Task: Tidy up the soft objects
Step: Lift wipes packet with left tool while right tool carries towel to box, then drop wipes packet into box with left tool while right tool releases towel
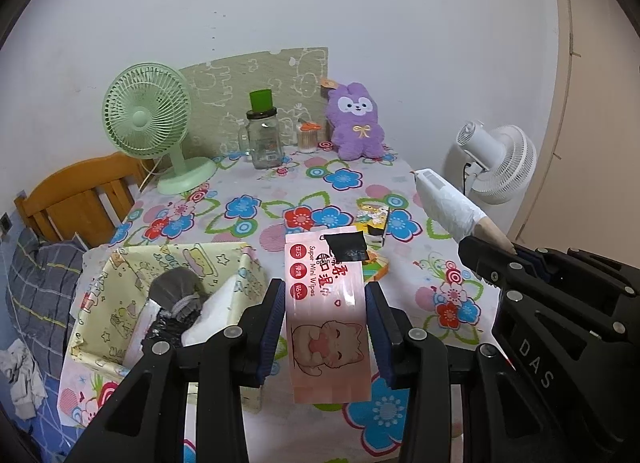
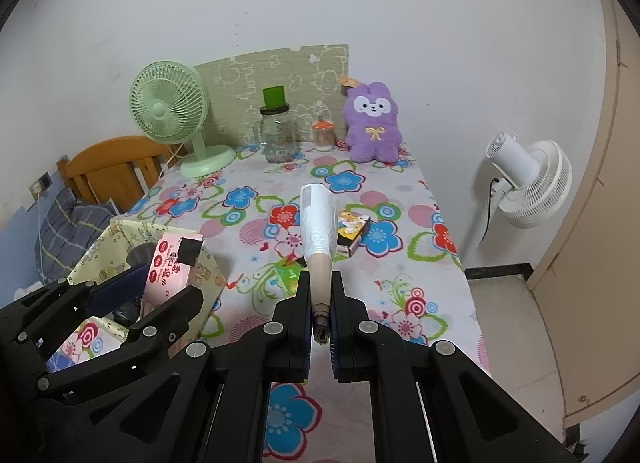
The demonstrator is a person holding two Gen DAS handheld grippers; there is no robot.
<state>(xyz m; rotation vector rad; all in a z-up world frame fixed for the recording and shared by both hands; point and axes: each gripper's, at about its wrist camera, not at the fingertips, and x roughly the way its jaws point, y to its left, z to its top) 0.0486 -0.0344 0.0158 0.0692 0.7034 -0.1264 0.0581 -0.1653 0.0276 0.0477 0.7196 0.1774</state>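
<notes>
Flowered bench (image 1: 448, 263): beside the yellow box (image 1: 120, 303), left tongs (image 1: 326, 327) pinch the wipes pack (image 1: 326, 303); right tongs (image 2: 320, 319) clamp a tube (image 2: 318, 223), probably cream; both unstored.

The left gripper (image 1: 325, 327) clamps a pink wipes pack (image 1: 326, 315) upright between its blue pads, above the near edge of the flowered tablecloth (image 1: 280, 191). Just left sits a yellow patterned box (image 1: 116, 303) holding a grey bundle (image 1: 176, 291). At right, the right gripper (image 1: 492, 259) grips a white-wrapped tube (image 1: 444, 203).
</notes>
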